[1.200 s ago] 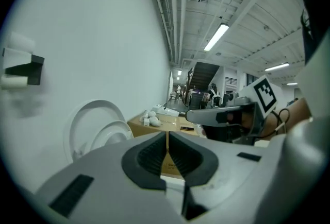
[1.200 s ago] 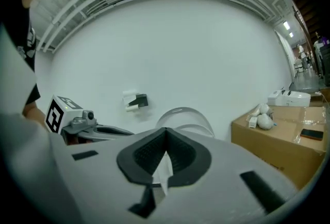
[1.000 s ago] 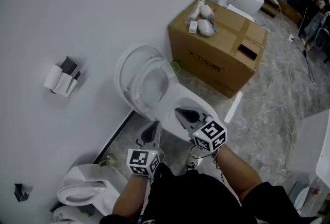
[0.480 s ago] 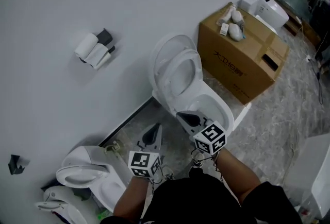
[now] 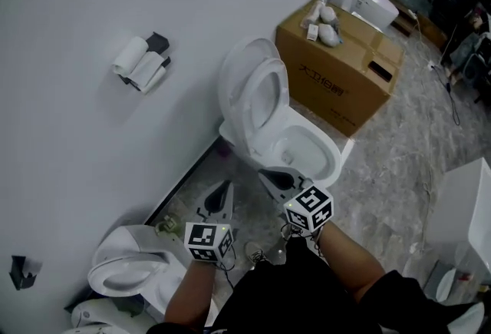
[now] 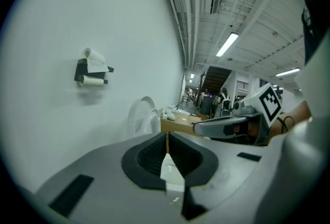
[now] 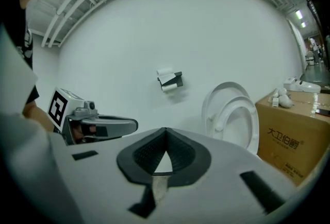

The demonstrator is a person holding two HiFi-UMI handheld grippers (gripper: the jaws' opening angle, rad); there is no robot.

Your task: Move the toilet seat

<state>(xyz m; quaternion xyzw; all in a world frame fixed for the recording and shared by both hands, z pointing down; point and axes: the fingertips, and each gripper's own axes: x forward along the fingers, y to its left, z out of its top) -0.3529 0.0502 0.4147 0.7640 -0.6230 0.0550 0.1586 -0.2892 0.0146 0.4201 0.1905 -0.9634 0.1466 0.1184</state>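
— Is the toilet seat (image 5: 265, 106) moved?
— Not yet, I'd say: it stands raised against the lid (image 5: 238, 67), above the bowl (image 5: 311, 152), untouched
— The grippers?
— Jaws together, empty: the left hand-held gripper (image 5: 224, 190) and right hand-held gripper (image 5: 270, 173) sit short of the bowl

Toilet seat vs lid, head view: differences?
The lid is a solid shell nearest the wall; the toilet seat is an open ring in front of it. The lid's rim stands out past the toilet seat. Both are white and raised off the bowl.
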